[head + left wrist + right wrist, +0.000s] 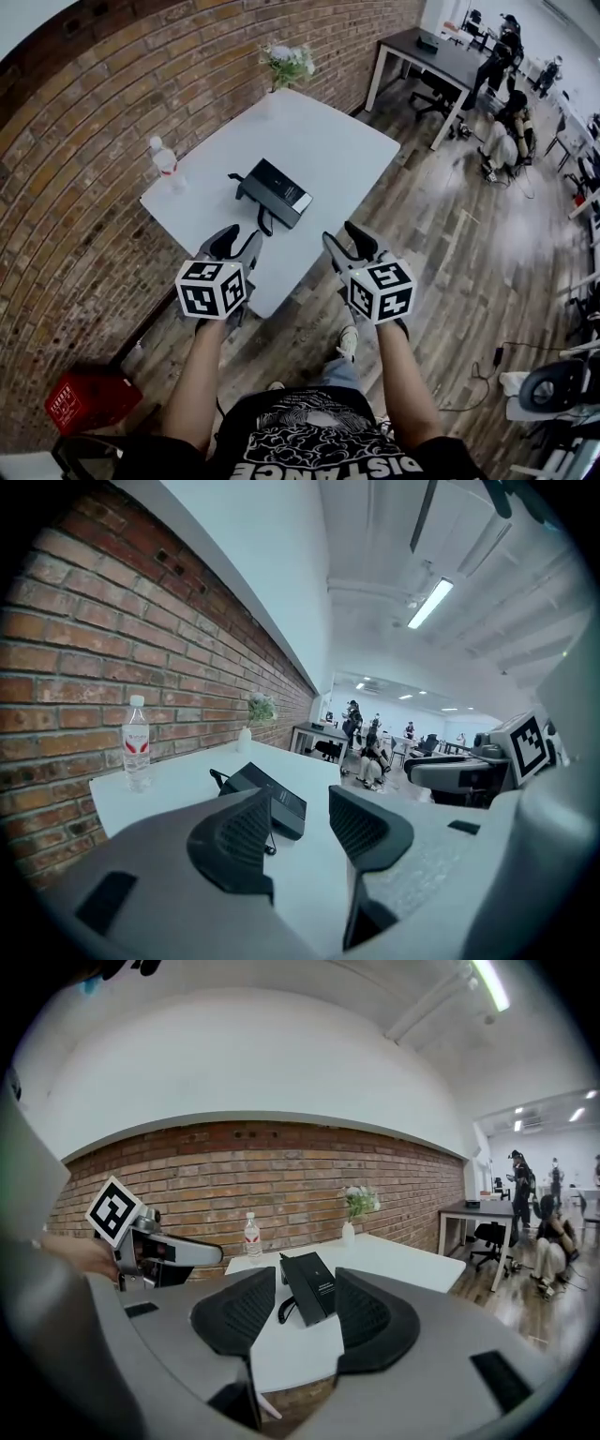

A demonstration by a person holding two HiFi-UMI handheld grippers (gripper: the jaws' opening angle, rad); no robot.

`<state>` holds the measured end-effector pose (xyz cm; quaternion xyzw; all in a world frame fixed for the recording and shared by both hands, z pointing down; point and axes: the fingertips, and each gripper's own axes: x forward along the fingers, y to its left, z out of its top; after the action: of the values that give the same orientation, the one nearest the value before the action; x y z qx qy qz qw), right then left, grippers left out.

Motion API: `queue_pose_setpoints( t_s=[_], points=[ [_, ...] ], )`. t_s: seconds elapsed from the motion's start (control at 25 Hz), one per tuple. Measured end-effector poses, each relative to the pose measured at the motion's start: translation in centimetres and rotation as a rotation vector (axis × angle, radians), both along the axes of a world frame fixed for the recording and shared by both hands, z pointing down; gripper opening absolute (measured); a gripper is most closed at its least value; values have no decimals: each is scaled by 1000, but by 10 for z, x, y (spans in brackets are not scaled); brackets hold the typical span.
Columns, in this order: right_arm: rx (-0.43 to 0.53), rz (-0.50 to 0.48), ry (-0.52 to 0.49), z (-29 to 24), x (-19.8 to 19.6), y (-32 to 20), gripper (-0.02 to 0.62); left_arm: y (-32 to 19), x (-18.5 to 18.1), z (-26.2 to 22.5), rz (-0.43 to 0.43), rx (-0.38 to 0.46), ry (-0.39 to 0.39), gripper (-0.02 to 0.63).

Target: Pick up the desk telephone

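Observation:
A black desk telephone (275,192) lies flat near the middle of the white table (323,136), its cord curling off the near end. Both grippers hover at the table's near edge, short of the phone. My left gripper (236,242) stands open with nothing between its pads; in the left gripper view the telephone (270,799) shows ahead, behind the gap of that gripper (300,810). My right gripper (349,239) is also open and holds nothing. In the right gripper view the telephone (314,1283) lies straight ahead between the two pads of that gripper (305,1299), well apart from them.
A water bottle (165,161) stands at the table's left corner by the brick wall (84,141). A vase of flowers (289,64) sits at the far end. A red crate (89,398) is on the floor at left. A dark desk (441,52) and several people are at the far right.

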<state>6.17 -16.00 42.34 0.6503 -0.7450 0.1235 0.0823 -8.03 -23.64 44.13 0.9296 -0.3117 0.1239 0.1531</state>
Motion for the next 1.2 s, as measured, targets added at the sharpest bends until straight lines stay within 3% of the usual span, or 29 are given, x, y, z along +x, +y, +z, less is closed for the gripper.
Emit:
queue_pose_setpoints(
  t_s=[0.36,0.64,0.88,1.2],
  points=[
    [-43,-182,-12,12,68,-58,178,-34,56,15,-169,-53,-17,173],
    [-70,-332,-39,21,99,-92,185,-45,78,20,-309,-83,-30,173],
    [-105,-475,-53,34,105,-120,195,-53,86,34,-419,-130,-30,173],
    [-168,-652,-63,54,96,-156,207,-69,85,53,-521,-220,36,193]
  ],
)
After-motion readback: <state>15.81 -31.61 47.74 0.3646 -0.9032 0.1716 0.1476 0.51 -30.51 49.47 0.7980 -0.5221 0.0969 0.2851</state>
